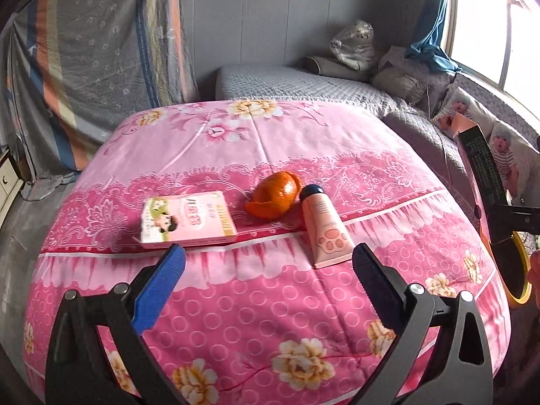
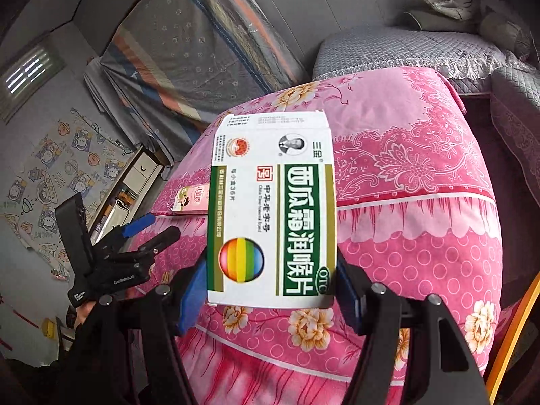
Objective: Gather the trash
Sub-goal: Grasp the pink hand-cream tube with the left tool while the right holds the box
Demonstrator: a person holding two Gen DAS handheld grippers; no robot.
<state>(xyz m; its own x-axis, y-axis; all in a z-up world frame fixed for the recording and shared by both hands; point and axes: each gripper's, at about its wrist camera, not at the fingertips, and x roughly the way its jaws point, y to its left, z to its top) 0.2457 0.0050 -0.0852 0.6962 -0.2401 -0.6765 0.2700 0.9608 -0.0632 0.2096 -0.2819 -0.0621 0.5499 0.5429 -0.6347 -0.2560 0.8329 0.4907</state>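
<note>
My left gripper (image 1: pixel 270 263) is open and empty, low over the pink floral quilt (image 1: pixel 270 310). Just beyond its blue pads lie a flat pink box (image 1: pixel 189 219), an orange peel (image 1: pixel 275 195) and a pink hand-cream tube (image 1: pixel 325 227). My right gripper (image 2: pixel 270 290) is shut on a white and green medicine box (image 2: pixel 271 209) and holds it upright above the quilt (image 2: pixel 422 236). The left gripper (image 2: pixel 135 239) shows at the left of the right wrist view, near the pink box (image 2: pixel 192 199). The right gripper's arm (image 1: pixel 513 216) shows at the right edge of the left wrist view.
A grey quilted bed (image 1: pixel 303 84) with pillows (image 1: pixel 398 81) lies behind the quilt. A draped striped sheet (image 1: pixel 91 67) hangs at the left. A window (image 1: pixel 496 27) is at the right. A yellow rim (image 1: pixel 521 283) shows at the right edge. A cabinet (image 2: pixel 135 185) stands at the left.
</note>
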